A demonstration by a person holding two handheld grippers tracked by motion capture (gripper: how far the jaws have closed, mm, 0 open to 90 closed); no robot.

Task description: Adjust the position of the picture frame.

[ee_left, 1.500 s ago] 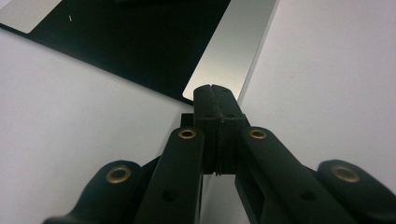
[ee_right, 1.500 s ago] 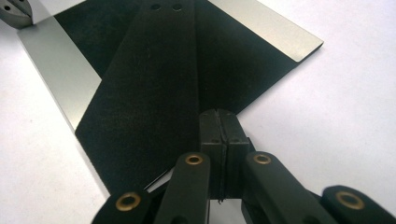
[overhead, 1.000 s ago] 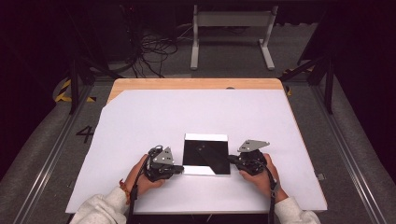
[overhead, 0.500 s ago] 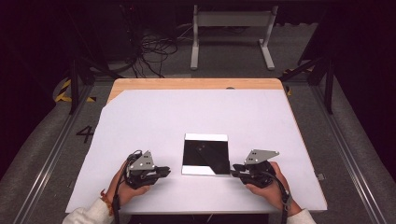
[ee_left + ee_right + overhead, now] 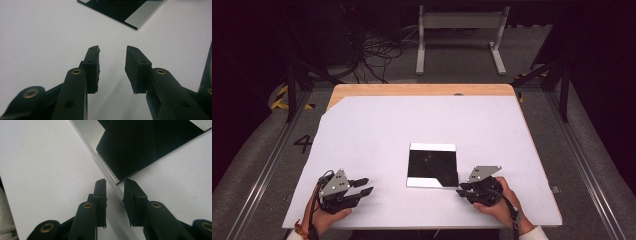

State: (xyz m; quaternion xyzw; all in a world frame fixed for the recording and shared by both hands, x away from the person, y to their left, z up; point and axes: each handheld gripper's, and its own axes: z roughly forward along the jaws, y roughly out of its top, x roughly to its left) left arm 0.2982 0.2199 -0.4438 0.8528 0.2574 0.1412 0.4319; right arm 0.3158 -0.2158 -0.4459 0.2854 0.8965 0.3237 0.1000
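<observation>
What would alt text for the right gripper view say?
The right gripper, its two black jaws slightly apart, points at the near corner of a flat, glossy black square panel with a silver edge strip, which lies on the white table surface.

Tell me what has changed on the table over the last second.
Both tools drew back from the black square panel toward the person's edge. The left tool moved away to the left and now sits well clear of the panel, jaws open and empty. The right tool slid back off the panel's right side and now points at its near right corner, jaws open around nothing. The panel stayed where it was on the white table.
</observation>
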